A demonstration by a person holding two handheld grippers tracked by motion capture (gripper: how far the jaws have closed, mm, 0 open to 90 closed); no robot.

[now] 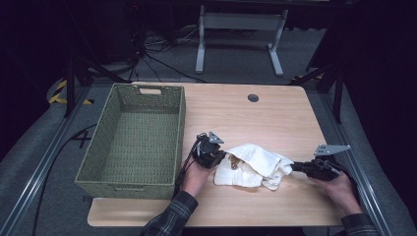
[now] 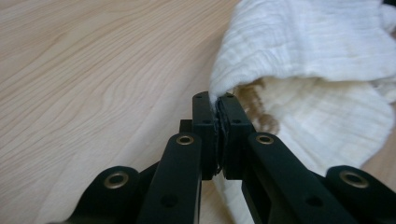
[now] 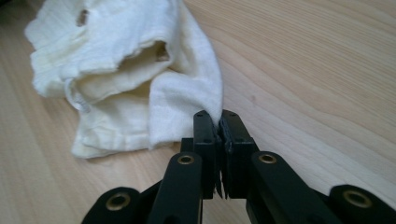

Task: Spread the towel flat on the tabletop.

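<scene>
A crumpled white cloth (image 1: 252, 164) with brown stains lies on the wooden table (image 1: 246, 113), between the two hands. My left gripper (image 1: 222, 156) is shut on the cloth's left edge; in the left gripper view its jaws pinch a corner of the cloth (image 2: 299, 51) at the tips (image 2: 218, 100). My right gripper (image 1: 294, 167) is shut on the cloth's right end; in the right gripper view the white fabric (image 3: 140, 79) runs into the closed jaws (image 3: 219, 116). Both grippers sit low over the table.
A green woven basket (image 1: 135, 142) stands empty at the table's left, close beside the left hand. A round cable hole (image 1: 253, 98) sits near the far edge. Bare wood stretches behind the cloth and to the right.
</scene>
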